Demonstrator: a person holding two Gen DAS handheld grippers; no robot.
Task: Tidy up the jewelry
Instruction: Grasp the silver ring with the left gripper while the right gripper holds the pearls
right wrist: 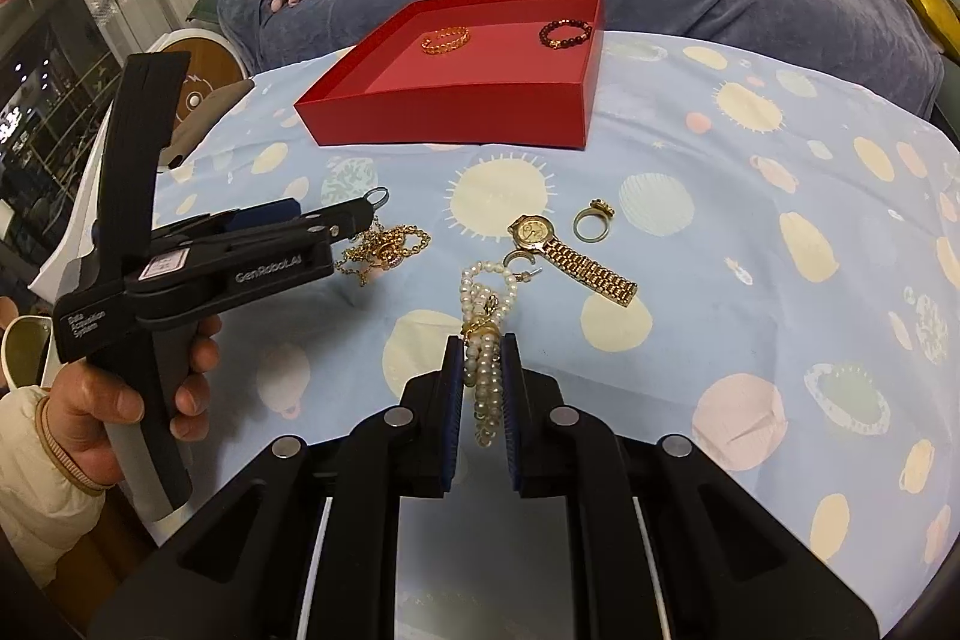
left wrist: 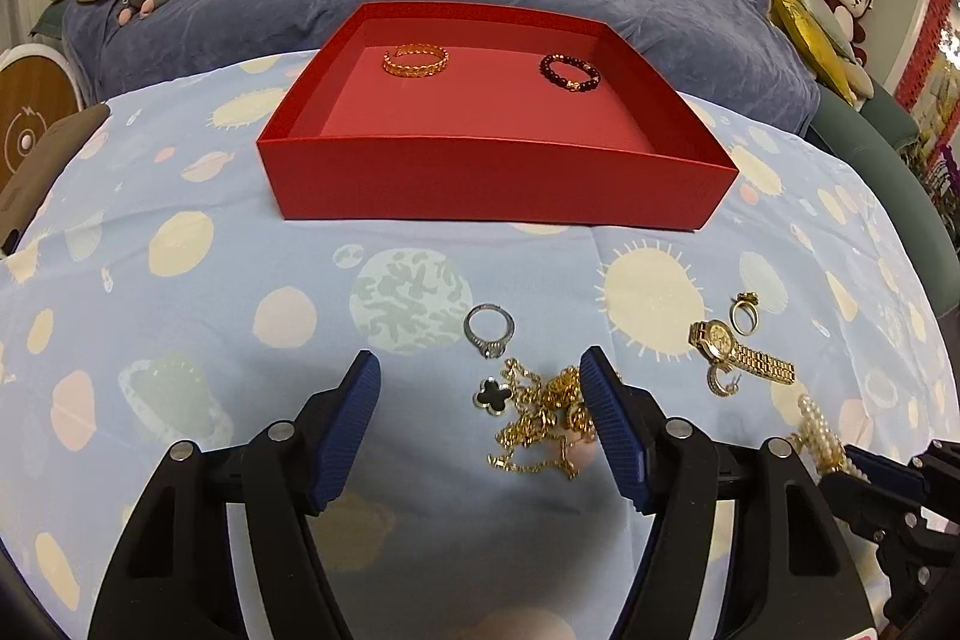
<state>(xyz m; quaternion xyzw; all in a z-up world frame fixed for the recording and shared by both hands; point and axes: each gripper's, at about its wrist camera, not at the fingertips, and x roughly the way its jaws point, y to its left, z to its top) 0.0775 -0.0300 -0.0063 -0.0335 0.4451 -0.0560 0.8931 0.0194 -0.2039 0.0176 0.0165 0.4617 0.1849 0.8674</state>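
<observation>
My right claw is pinched narrow on a pearl bracelet, the strands caught between the blue pads and a loop of pearls spilling out ahead toward twelve o'clock. My left claw stands wide, holding nothing, its pads spread either side of a tangled gold chain with a black clover pendant lying on the planet-print cloth.

From the left wrist, a silver ring with a stone sits just beyond the chain at twelve o'clock, clear to see; from the right wrist that ring is only a sliver peeking past the tip of the left claw, and the clover pendant is hidden altogether. The right wrist, though, gives the whole pearl bracelet, which the left view cuts down to a few beads at its four o'clock edge (half behind my other tool).

Both views share the gold watch, a hoop earring touching it, and a gold ring just beside. The red box lies well beyond at twelve o'clock, open, holding a gold bangle at its far left and a dark beaded bracelet at its far right, apart from each other. My left hand shows only in the right view.
</observation>
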